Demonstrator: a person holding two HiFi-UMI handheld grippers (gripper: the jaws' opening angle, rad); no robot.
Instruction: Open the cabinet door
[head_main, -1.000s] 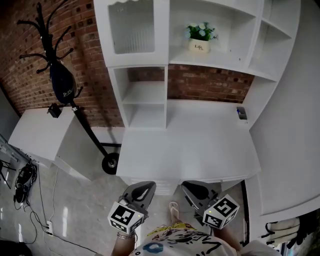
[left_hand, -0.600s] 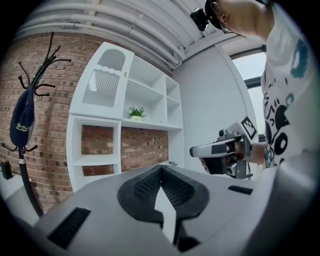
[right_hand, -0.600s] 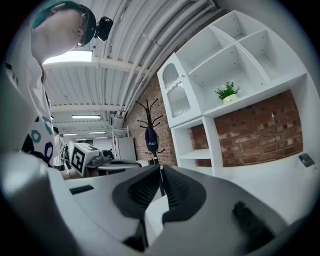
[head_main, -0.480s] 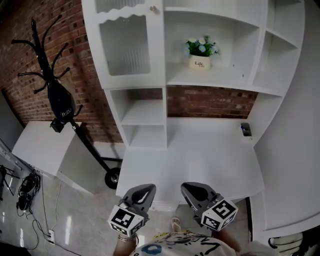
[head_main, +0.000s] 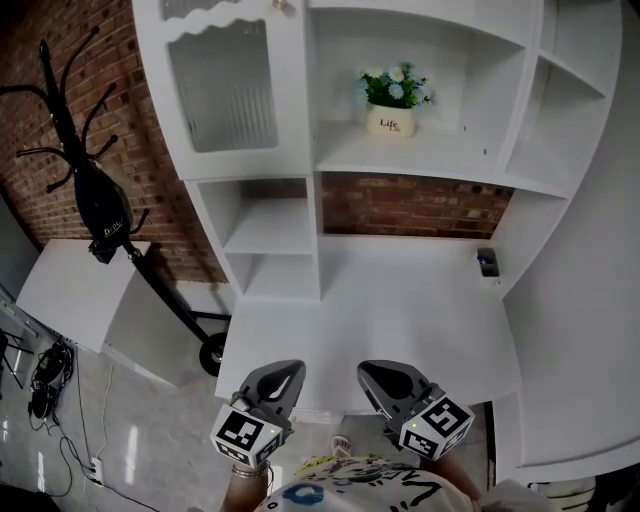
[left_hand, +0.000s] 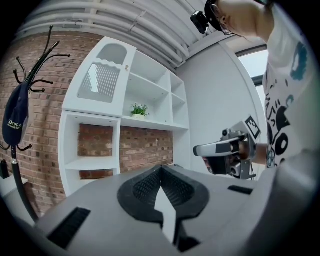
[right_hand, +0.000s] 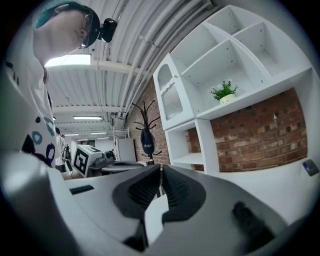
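Note:
The white cabinet door with ribbed glass hangs closed at the upper left of the shelf unit, its small knob at the top right corner. Both grippers are far below it, at the desk's front edge. My left gripper is shut and holds nothing; my right gripper beside it is also shut and holds nothing. In the left gripper view the shut jaws point toward the door. In the right gripper view the shut jaws point at the unit, with the door up and to the right of them.
A white desk top lies between me and the shelves. A potted plant stands on the middle shelf, and a small dark item lies at the desk's right. A black coat rack with a bag and a low white cabinet are on the left.
Both grippers have come forward from short of the desk to its front edge, still shut. The shelf unit and door now look nearer and larger.

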